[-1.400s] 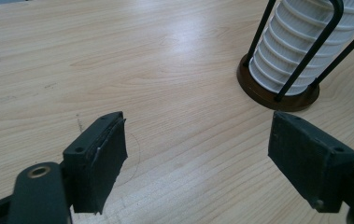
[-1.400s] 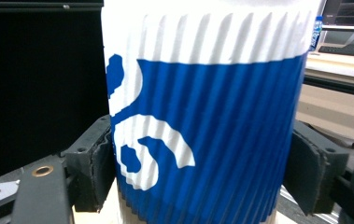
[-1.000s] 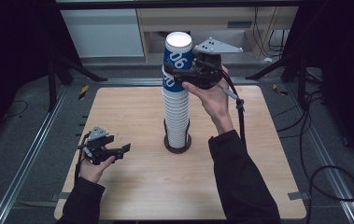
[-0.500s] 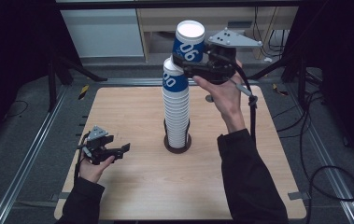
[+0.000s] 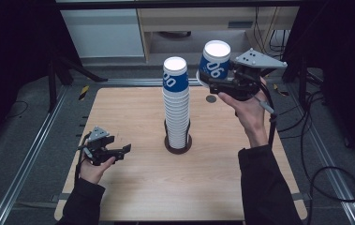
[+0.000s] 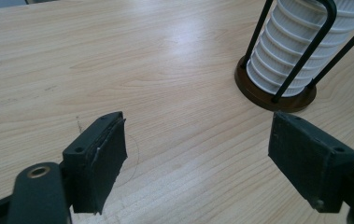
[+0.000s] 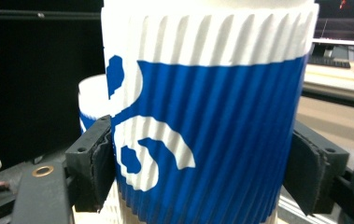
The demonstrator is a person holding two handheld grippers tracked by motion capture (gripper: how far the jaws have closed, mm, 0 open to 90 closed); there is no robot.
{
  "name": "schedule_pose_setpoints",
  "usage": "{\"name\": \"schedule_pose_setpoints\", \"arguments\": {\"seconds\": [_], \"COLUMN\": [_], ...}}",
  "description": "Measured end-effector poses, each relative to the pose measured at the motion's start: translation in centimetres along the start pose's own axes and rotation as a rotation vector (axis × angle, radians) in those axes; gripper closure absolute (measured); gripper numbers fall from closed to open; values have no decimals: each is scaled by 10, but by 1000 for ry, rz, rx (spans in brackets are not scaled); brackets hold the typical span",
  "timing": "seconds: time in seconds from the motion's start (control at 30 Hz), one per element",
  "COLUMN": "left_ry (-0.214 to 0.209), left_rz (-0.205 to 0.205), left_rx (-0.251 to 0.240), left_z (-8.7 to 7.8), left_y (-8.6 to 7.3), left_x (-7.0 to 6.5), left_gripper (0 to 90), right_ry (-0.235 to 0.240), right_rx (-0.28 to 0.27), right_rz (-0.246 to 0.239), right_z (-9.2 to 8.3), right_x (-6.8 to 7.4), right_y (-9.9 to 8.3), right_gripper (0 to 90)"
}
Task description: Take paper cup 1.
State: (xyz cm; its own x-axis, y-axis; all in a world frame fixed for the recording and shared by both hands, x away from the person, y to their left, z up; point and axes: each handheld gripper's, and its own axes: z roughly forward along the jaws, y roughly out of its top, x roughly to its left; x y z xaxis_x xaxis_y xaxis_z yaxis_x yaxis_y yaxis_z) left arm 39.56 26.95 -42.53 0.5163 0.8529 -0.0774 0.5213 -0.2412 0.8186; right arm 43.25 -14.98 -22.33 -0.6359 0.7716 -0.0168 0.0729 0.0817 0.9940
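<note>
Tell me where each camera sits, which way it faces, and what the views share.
High view: above the table, looking forward and down; both forearms, left gripper, right gripper holding a cup.
Left gripper view: along its open jaws at the stack.
Right gripper view: along jaws shut on the cup.
Shared: the stack shows in all three.

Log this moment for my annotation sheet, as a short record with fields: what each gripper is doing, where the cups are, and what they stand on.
held item: blue and white ribbed paper cup, upside down, lifted clear of the stack
right gripper: shut on the cup's sides, up in the air to the right of the stack's top
left gripper: jaws open, nothing between them, low over the table's near left
cup stack: tall, upright, upside-down cups in a black wire holder
surface: light wooden table
</note>
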Motion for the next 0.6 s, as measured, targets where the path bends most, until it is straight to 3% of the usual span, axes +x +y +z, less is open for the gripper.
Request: {"name": "schedule_pose_setpoints", "arguments": {"seconds": [0.6], "left_ry": [-30], "left_rz": [22], "left_rx": [18], "left_z": [4], "left_y": [0], "left_x": [-7], "left_gripper": [188], "right_ry": [13], "right_rx": [103], "right_rz": [18], "right_z": [-29], "right_x": [-18], "right_y": [-71], "right_gripper": [218]}}
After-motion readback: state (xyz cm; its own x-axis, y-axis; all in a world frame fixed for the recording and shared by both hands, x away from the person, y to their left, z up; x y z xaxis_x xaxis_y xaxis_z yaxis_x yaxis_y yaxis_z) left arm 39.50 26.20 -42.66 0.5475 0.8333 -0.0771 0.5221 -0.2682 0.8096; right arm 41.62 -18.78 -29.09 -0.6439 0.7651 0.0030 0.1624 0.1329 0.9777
